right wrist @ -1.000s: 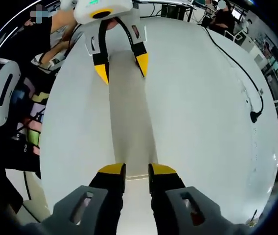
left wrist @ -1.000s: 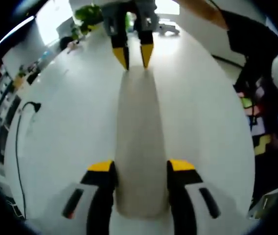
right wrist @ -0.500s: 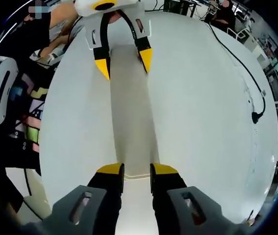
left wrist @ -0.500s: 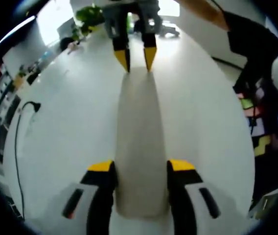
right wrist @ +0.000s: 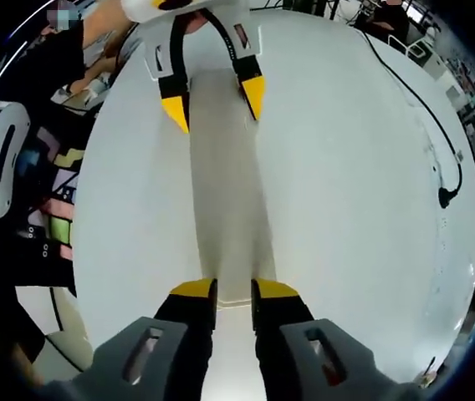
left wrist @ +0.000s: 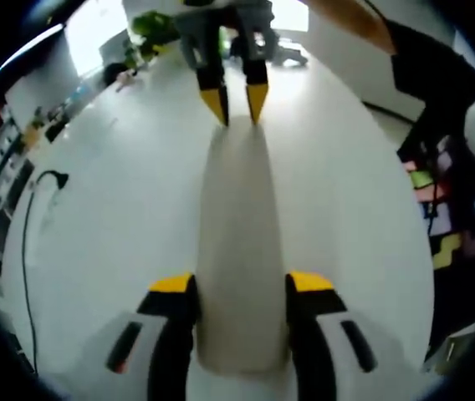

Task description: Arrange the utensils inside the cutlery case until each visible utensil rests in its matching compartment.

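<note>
Lighting is bright and even; the white bench [left wrist: 112,225] shows glare beyond the far tongs [left wrist: 236,104]. Fisheye distortion bends the edges. The left gripper view is slightly blurred.

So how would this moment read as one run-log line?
left gripper: shut on long pale grey case | right gripper: shut on its other end | white table: black cable

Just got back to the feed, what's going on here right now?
A person holds a long pale grey case on the white table, one hand-held gripper at each end. The left hand-held gripper straddles its wide end; the right hand-held gripper pinches the opposite end. No utensils show.
</note>
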Demonstrator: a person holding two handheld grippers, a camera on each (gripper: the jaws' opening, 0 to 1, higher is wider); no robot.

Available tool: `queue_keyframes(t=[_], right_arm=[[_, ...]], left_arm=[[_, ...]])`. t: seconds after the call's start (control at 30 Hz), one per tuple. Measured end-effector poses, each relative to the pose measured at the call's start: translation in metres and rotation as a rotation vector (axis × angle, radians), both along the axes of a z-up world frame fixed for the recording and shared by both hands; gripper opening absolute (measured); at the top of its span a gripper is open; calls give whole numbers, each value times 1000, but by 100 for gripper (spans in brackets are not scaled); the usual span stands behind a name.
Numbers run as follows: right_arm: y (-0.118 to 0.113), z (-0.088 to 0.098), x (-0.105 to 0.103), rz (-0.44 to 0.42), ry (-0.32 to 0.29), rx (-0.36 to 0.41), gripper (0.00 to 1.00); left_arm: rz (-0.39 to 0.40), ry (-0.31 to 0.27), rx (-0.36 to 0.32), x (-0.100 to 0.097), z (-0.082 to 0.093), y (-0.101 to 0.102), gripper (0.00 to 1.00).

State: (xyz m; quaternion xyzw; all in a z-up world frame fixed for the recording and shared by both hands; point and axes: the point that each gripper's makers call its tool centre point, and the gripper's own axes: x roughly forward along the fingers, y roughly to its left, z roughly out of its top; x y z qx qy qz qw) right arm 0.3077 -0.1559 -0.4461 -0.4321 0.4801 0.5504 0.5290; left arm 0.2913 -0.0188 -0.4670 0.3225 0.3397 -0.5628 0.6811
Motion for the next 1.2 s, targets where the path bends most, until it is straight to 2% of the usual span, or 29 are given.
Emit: queue_keyframes(t=[0.17,0.23,0.27,0.33,0.43,0.57,0.73,0.93,1.2], right_arm=[[2,0,-3,6,-6,52,9],[8,-2,-7,0,19,107,0],[7,-6,-2,15,1,108,0],[7,-10,-4,-54,42,117,0],[6,-7,-4,-16,18,150,0],[8,-7,-5,-30,14,148,0],[9,-6,-7,2,-12,98,0],[9,-4,-8,1,-17,72,0],[8,-3,-10,-66,-1,79,0]], left_arm=[[2,5,-10,-1,0,-1,45],[2,8,-10,-1,0,-1,45],[0,5,-8,0,0,0,45],[3,9,-9,-1,0,0,45],[3,10,-12,-1,0,0,45],[3,27,1,-1,-1,-1,45],[9,31,10,-1,-1,-1,45],[-11,47,16,0,-2,-3,46],[-48,58,7,5,-3,-5,46]])
